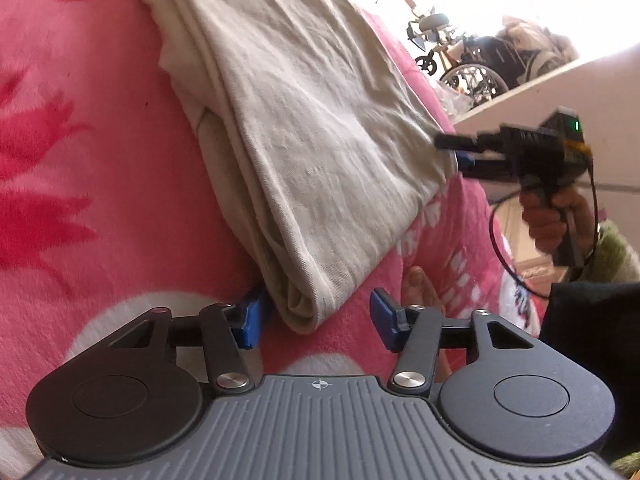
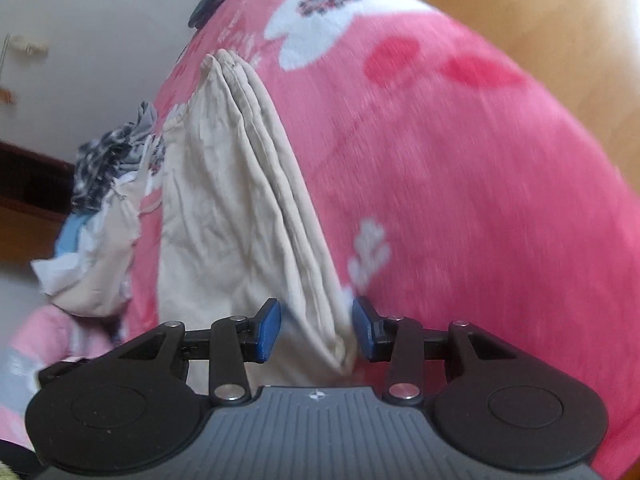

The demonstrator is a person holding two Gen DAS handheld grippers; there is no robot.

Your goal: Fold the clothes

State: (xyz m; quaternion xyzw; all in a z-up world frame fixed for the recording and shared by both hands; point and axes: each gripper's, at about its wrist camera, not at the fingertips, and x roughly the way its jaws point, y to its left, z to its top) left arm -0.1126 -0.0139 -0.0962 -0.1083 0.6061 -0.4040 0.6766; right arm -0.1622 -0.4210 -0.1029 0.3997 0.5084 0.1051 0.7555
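The beige garment [image 1: 304, 128] lay folded in several layers on the pink blanket [image 1: 80, 160], with both the left gripper [image 1: 316, 316] and right gripper [image 2: 316, 328] at its corners, jaws wide, while a heap of other clothes [image 2: 104, 208] apparently awaited folding.

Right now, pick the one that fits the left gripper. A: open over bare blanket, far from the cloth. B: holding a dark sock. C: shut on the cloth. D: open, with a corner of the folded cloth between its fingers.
D: the left gripper stands open, its blue pads apart, and the near corner of the folded beige cloth lies between them on the pink blanket.
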